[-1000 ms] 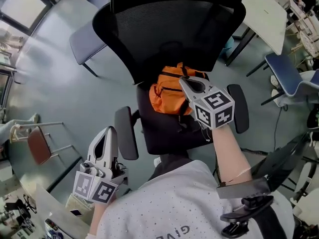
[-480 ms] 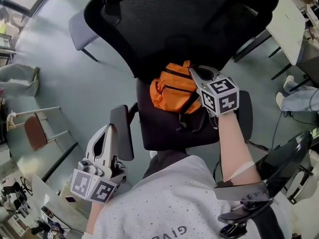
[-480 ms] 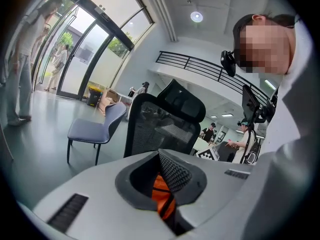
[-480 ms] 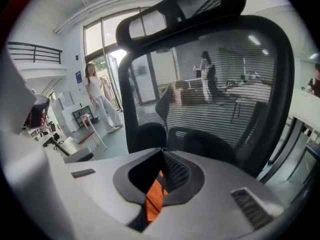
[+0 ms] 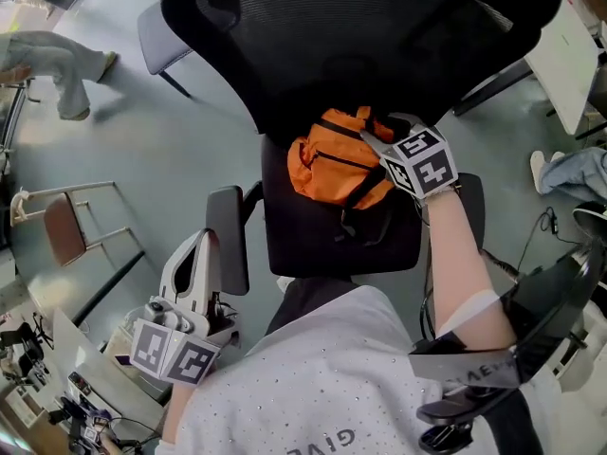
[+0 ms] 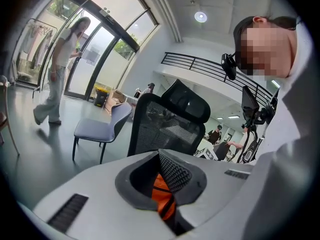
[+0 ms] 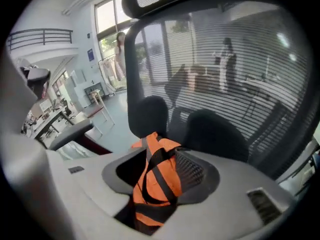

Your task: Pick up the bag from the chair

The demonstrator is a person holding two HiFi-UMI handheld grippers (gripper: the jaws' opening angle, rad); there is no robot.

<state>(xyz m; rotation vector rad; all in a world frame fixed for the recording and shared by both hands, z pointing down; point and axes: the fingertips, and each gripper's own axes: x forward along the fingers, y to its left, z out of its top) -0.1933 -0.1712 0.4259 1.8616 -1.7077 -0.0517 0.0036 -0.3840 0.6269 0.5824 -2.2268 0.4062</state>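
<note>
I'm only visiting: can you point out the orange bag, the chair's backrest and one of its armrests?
orange bag (image 5: 322, 164), head view, on its orange fabric body.
chair backrest (image 5: 360, 27), head view, on the black mesh panel.
chair armrest (image 5: 226, 240), head view, on the middle of the dark pad.

Orange cloth bag (image 5: 327, 164) with black woven straps, black mesh-backed chair (image 5: 360, 45), smooth matt grey floor (image 5: 161, 131)

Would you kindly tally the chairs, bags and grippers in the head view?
Chairs: 3 (black mesh office chair, blue-grey chair, brown-seated chair)
Bags: 1 (orange bag)
Grippers: 2 (left gripper, right gripper)
Total: 6
</note>
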